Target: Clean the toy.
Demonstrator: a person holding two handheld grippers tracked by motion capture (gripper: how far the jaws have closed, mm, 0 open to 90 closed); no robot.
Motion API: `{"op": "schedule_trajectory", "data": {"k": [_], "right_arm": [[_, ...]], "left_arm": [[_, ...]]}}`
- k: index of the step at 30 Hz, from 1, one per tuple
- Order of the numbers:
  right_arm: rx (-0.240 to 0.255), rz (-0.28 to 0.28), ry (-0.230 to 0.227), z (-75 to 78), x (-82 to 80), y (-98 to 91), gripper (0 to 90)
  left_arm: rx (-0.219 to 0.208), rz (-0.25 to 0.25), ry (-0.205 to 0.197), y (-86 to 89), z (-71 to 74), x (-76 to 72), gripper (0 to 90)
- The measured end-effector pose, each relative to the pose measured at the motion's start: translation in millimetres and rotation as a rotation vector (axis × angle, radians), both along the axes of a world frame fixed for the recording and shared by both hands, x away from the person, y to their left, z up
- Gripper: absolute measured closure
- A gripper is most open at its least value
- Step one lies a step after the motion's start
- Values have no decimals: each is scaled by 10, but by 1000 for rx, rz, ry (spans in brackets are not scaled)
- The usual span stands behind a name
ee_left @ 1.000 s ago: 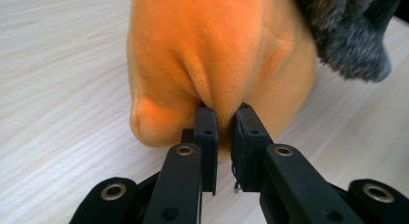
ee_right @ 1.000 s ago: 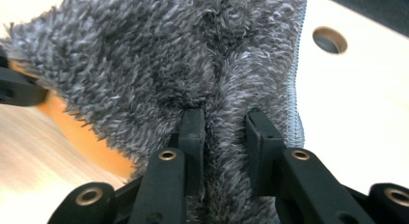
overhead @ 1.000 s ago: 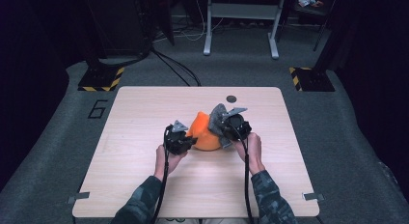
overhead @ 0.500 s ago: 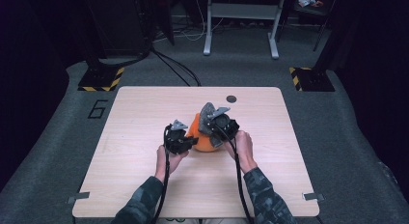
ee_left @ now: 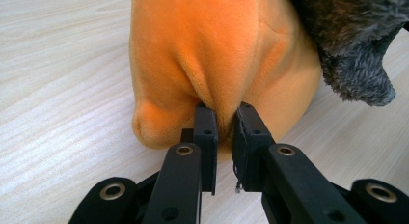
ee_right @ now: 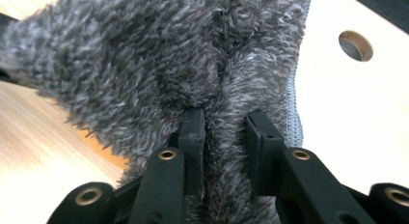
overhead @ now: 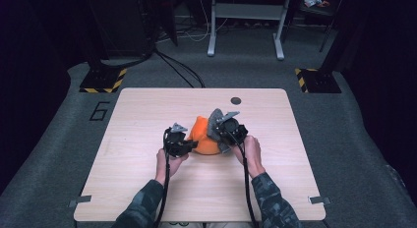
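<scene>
both my grippers are clamped: my left gripper [ee_left: 224, 125] pinches a fold of the orange plush [ee_left: 212, 55], my right gripper [ee_right: 224, 132] bites the grey fuzzy fabric [ee_right: 159, 55] draped over it. the plush sits mid-table [overhead: 147, 115], near the round hole [overhead: 236, 100].

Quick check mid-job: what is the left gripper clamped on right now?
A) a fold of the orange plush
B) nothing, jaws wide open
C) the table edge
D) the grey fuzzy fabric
A: in the left gripper view, the left gripper has its jaws pinching a fold of the orange plush; the grey fuzzy fabric sits in the right gripper.
</scene>
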State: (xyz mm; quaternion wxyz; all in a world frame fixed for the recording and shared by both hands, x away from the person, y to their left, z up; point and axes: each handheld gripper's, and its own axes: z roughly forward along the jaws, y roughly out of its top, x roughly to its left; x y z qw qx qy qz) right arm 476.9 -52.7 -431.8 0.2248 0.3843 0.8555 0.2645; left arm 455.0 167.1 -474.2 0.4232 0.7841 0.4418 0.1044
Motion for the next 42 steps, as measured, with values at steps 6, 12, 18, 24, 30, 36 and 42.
{"op": "schedule_trajectory", "data": {"k": [6,12,18,24,30,36,42], "right_arm": [[-16,-41,47,-106,13,-109,714],[-35,-58,72,-248,77,-195,714],[-46,-86,154,-514,180,-235,711],[-33,-94,172,-551,208,-263,713],[1,-114,130,-306,131,-352,716],[30,-53,23,73,59,-289,716],[56,25,-37,304,-14,-47,713]], "left_arm": [[7,5,5,13,-4,7,814],[1,10,7,19,-12,11,814],[6,8,6,19,-14,4,814],[10,5,-1,28,-11,-14,814],[6,11,-5,20,-9,-32,813],[21,2,-13,-3,8,-40,811],[37,-6,-23,-18,19,-46,808]]}}
